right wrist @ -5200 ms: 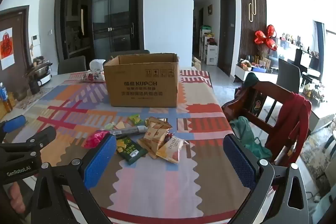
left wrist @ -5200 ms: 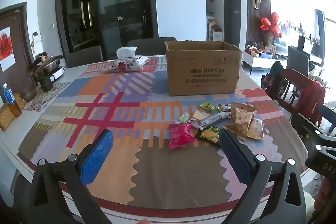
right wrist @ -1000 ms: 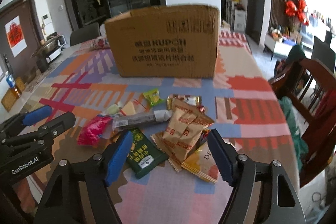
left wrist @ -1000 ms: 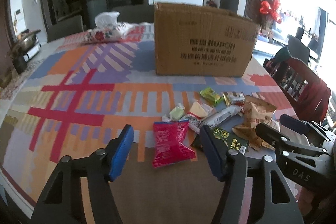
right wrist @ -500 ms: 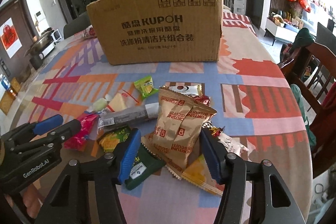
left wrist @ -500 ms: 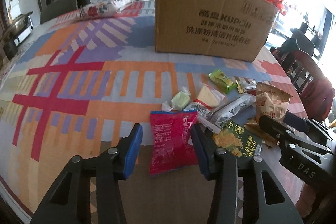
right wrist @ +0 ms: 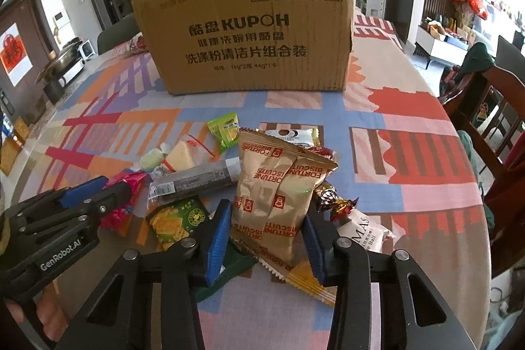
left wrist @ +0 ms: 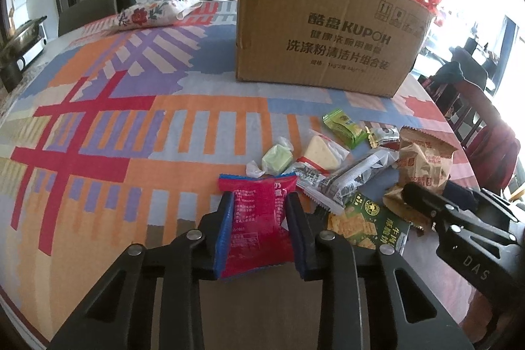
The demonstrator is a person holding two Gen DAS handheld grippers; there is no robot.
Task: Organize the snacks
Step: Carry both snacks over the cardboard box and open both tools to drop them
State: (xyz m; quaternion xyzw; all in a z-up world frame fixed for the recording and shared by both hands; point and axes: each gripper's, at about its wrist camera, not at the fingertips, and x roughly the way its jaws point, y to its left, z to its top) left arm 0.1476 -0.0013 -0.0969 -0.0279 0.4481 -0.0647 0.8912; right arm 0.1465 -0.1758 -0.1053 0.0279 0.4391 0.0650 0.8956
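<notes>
Left gripper (left wrist: pixel 259 202) closing, jaws narrow, straddling the red snack packet (left wrist: pixel 256 218) with a blue pad at either long edge; pads look to be just meeting the wrapper, so likely gripping or on the verge. Angled down onto the tablecloth (left wrist: pixel 98 120), presumably to pinch the flat pack by its sides. Small white print on the red wrapper, too fine to read.

Right gripper (right wrist: pixel 265 218) likewise closing, jaws somewhat wider, set around the tan biscuit bags (right wrist: pixel 275 186), pads right at the crinkled edges; firm contact cannot be told for sure. Printed in red on these, upside down from this side: "FORTUNE BISCUITS".

Just beside, between the two tools: green cracker pack (right wrist: pixel 178 218) with Chinese lettering, partly tucked under the biscuit bags; long dark wrapped bar (right wrist: pixel 193 181) lying across the heap. Farther out: pale green candy (left wrist: pixel 277 158), cream wedge in clear wrap (left wrist: pixel 320 153), bright green sachet (right wrist: pixel 226 128), foil-wrapped sweets (right wrist: pixel 338 202), white pack reading "…MAS… Ball" (right wrist: pixel 367 232).

Beyond the heap, well apart: open cardboard box (right wrist: pixel 249 31), marked "KUPOH" above rows of Chinese characters and handling symbols — probably the destination for everything loose. Behind it, floral tissue pouch (left wrist: pixel 154 9).

Stamped on the tools: "GenRobot.AI" and "DAS".
</notes>
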